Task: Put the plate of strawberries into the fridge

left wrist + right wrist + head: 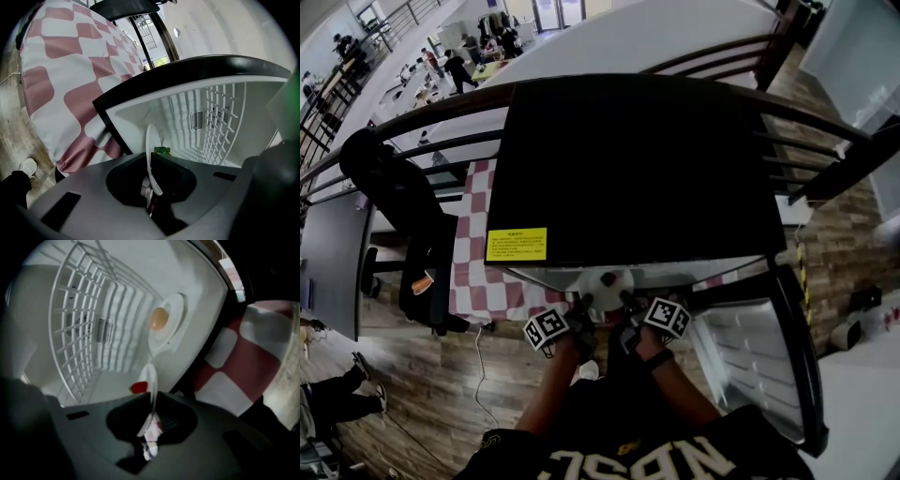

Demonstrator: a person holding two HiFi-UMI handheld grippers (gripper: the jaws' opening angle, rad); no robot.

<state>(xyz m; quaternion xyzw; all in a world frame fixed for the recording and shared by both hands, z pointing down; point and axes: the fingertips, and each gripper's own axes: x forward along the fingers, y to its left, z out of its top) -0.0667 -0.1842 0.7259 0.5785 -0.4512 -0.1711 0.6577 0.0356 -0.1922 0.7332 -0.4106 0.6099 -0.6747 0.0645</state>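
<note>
In the head view both hands reach to the mouth of the black fridge [637, 169], whose door [759, 361] hangs wide at the right. The left gripper [584, 306] and right gripper [628, 300] each hold one side of the white plate [607, 280], which sits just at the opening. In the left gripper view the jaws are pressed onto the plate's rim, which shows edge-on and upright between them, with a green strawberry leaf [162, 150] just past it and the white wire shelf [220, 122] beyond; a pink-and-white checked cloth [61, 70] lies at the left. In the right gripper view the jaws likewise pinch the thin rim, with a red strawberry [138, 387] beside it and an orange lamp [159, 318] on the inner wall.
</note>
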